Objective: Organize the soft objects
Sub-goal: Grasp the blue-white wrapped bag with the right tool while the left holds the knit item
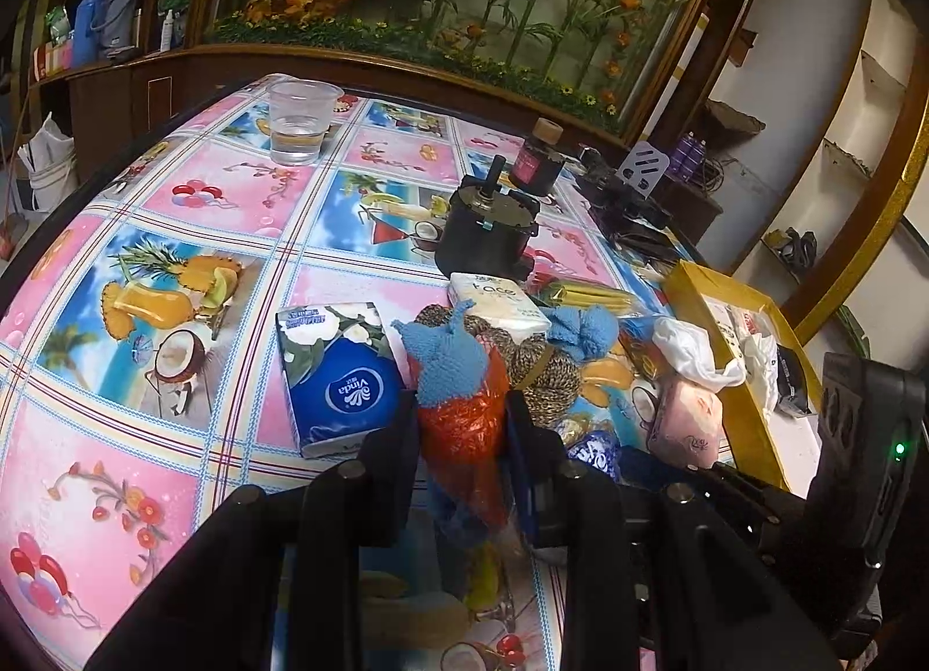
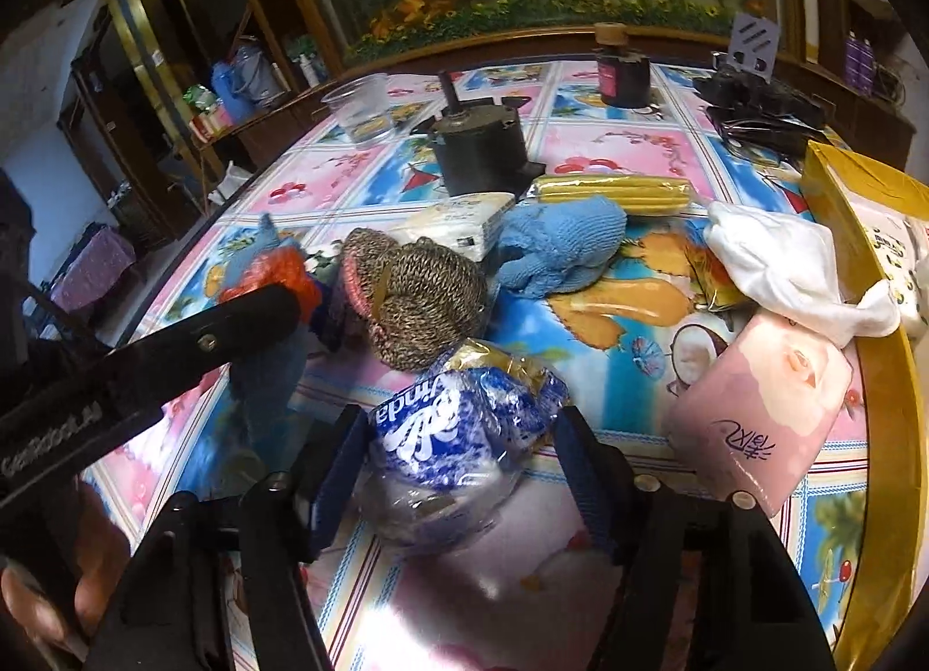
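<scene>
Sorting has barely begun — most soft things litter the desk [image 1: 174, 195]; left hand-held gripper [image 1: 461, 421] clamps an orange-and-blue bundle [image 1: 458, 386], right hand-held gripper [image 2: 458, 456] straddles a Vinda tissue pack [image 2: 464, 439], unpinched.

Left gripper [image 1: 461, 427]: black plastic fingers, silver screw heads, blue pad edge, green light at right edge; right gripper [image 2: 461, 462]: black, blue ribbed pads, screws; white lettering at left of frame

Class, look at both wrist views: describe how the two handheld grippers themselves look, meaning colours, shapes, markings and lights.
Both are black, with long straight fingers studded with round silver bolt heads. The right gripper carries textured blue pads on its fingertips. The left gripper bears white lettering along one arm, seen from the right wrist. A small green light glows on a black housing.
</scene>
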Demonstrator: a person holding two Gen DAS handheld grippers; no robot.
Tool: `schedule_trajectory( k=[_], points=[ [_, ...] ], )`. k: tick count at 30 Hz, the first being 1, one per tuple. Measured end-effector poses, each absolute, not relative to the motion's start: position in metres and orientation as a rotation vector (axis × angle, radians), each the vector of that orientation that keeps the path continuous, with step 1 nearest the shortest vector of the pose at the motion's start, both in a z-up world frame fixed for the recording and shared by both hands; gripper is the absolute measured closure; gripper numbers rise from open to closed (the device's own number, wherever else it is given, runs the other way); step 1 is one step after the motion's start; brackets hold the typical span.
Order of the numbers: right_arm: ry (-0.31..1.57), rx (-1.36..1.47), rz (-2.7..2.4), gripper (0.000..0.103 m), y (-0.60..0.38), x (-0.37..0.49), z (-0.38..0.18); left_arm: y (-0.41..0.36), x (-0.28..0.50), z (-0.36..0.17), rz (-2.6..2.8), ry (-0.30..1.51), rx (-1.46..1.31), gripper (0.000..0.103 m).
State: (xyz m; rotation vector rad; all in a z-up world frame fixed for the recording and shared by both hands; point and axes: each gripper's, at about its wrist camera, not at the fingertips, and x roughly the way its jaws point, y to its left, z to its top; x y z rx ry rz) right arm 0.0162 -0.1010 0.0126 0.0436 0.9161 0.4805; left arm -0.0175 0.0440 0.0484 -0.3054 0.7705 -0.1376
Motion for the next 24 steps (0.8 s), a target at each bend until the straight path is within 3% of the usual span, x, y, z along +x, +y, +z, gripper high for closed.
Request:
schedule_trajectory(
  k=[1,3,5,10,20,23,24],
  points=[
    [0.904,0.053,0.48,0.039,-0.105,0.015,0.014,0.043,-0.017,0.048,-0.138,0.772,-0.303,0.076],
    [0.861,0.073,0.459,0.058,-0.115,0.013,0.02,0.042,-0.017,0.048,-0.14,0.771,-0.296,0.076],
    [0.822,0.1,0.432,0.059,-0.127,0.011,0.024,0.039,-0.017,0.049,-0.146,0.77,-0.284,0.076],
    [0.82,0.114,0.431,0.058,-0.14,0.013,0.025,0.031,-0.017,0.049,-0.155,0.77,-0.248,0.076],
    [0.932,0.132,0.42,0.033,-0.132,0.021,0.013,0.03,-0.016,0.049,-0.161,0.768,-0.253,0.076],
    [0.917,0.029,0.403,0.033,-0.117,0.02,0.012,0.031,-0.016,0.049,-0.164,0.765,-0.251,0.076],
    [0.912,-0.042,0.407,0.038,-0.108,0.02,0.011,0.031,-0.016,0.049,-0.164,0.766,-0.253,0.076]
  ],
)
